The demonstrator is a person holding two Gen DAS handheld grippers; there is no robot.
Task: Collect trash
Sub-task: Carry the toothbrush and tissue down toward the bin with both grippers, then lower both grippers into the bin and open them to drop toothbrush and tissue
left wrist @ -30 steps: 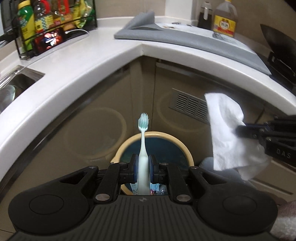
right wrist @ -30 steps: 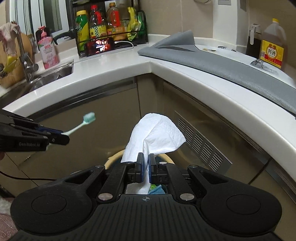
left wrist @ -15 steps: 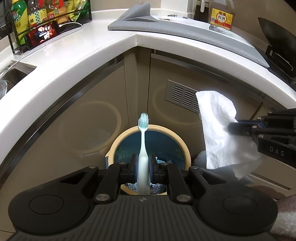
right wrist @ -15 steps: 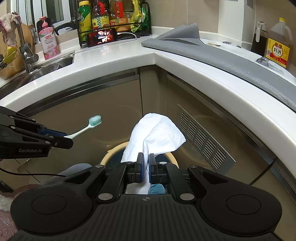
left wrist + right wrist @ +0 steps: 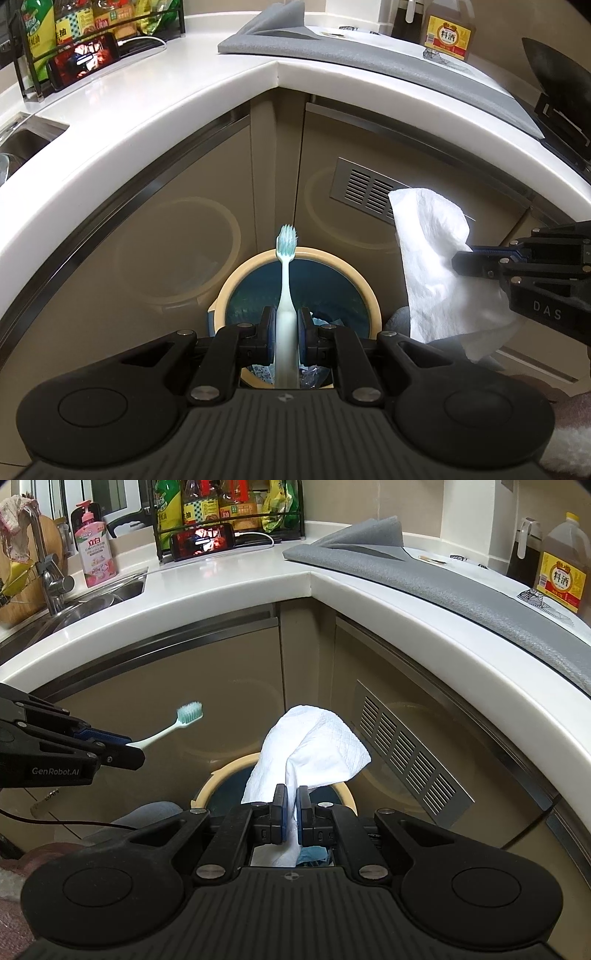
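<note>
Left wrist view: a toothbrush is clamped in the left gripper directly above the bin, a tissue pinched by the right gripper alongside, so release is judged next.

I've got the pale green plastic toothbrush above the round cream-rimmed bin, the crumpled white paper towel to its right, white corner countertop behind both.
</note>
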